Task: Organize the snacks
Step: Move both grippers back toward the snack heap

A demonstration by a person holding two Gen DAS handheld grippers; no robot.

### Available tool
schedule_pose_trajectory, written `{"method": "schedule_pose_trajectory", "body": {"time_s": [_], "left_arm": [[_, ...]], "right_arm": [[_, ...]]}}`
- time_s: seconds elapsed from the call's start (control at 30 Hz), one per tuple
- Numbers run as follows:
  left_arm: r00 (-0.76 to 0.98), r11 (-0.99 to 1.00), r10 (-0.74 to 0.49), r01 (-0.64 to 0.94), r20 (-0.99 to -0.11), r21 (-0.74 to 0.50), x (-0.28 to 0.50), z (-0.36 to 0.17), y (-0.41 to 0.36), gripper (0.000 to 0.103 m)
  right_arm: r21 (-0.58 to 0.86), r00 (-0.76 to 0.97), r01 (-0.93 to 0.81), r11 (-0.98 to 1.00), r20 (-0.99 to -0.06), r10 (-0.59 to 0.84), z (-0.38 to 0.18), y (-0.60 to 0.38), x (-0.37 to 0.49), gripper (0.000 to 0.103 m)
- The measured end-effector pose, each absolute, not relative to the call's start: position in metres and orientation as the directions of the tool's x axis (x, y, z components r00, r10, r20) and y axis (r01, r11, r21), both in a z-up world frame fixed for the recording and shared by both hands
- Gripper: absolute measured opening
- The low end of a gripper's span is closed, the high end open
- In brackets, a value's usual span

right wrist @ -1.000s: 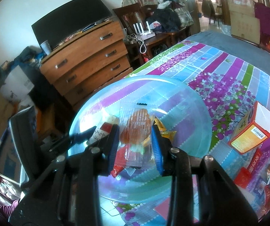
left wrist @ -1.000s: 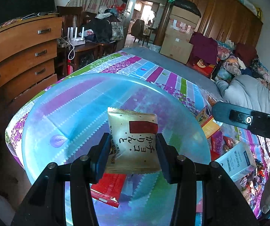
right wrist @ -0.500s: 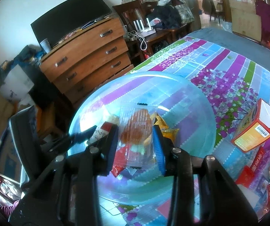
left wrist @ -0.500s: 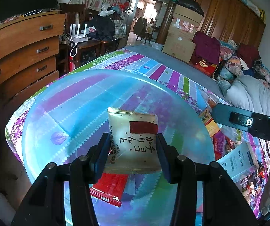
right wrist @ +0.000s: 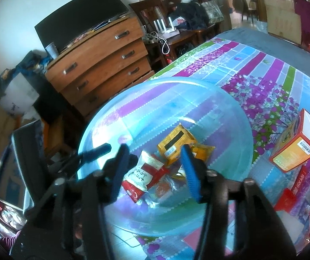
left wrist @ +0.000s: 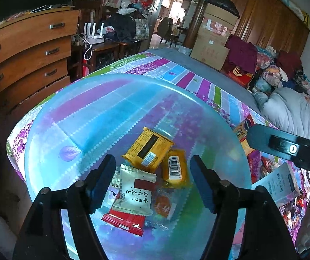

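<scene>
Just opening both the left gripper (left wrist: 152,182) and right gripper (right wrist: 152,169) over the basin (left wrist: 53,117), fingers apart, holding nothing; lifting straight up, avoiding the white packet (left wrist: 135,192) below.

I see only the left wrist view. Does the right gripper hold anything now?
Observer: No. The right gripper is open. Its fingers have just been opening, and the clear packet lies loose in the bowl below them.
Operator: The orange box is half hidden for me. Does it touch the bowl?
Observer: No. The orange box lies on the cloth, apart from the rim, with its barcode toward the camera.
</scene>
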State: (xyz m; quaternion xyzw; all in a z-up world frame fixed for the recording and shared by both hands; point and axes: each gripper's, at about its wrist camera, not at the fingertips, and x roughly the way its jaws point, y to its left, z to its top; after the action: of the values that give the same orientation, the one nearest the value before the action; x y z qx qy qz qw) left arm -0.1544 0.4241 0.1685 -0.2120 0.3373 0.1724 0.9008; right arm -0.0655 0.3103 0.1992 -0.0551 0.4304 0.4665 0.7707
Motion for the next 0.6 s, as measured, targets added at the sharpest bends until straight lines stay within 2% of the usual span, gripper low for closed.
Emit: {"method": "schedule_pose_trajectory", "body": {"time_s": [0.23,0.47,0.6], "left_arm": [[0.7,0.846,0.172,-0.466,-0.693,-0.26,-0.155,0.163,0.422,0.073],[0.721,0.842,0.153,-0.453,-0.676,-0.293,-0.167,0.169,0.416,0.073],[0.75,0.853,0.141,-0.423,-0.646,-0.306,-0.181,0.183,0.399,0.073]], "right_arm": [[0.325,0.182,-0.772,0.546,-0.71,0.681,0.198,0.309,-0.076,0.065],[0.302,0.226,-0.8,0.518,-0.648,0.727,0.21,0.284,-0.115,0.065],[0.273,0.305,-0.794,0.544,-0.595,0.743,0.207,0.231,-0.147,0.065]]}}
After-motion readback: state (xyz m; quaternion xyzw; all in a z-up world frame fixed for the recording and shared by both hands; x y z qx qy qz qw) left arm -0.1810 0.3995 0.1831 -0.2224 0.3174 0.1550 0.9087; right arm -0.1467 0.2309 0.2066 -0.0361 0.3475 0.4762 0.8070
